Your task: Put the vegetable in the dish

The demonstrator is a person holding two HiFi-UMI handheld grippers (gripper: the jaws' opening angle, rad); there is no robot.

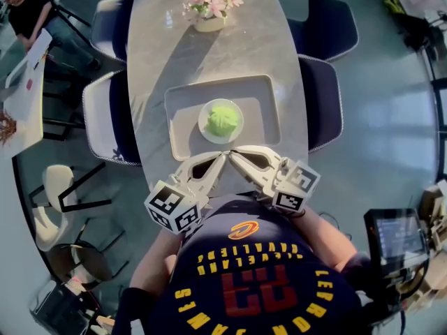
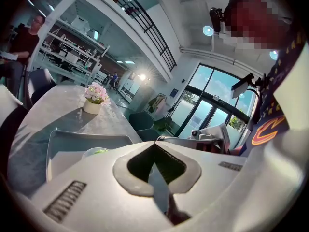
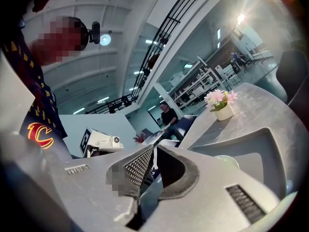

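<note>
One green vegetable point(image 1: 223, 120) sits in the middle of a small white dish point(image 1: 204, 125). The dish stands on a grey tray point(image 1: 262, 107), and the tray lies on my long grey table point(image 1: 209, 58). My left gripper point(image 1: 221, 157) and my right gripper point(image 1: 234, 153) are just on my side of the tray, close to my chest. Their tips point at each other and almost touch. Each one has its jaws pressed together with nothing between them. At the far end of the table stands a pot of pink flowers point(image 1: 209, 5). Dark chairs point(image 1: 320, 93) stand along both sides of the table. Far off to my left a person in a black shirt point(image 1: 29, 11) sits at another table.
</note>
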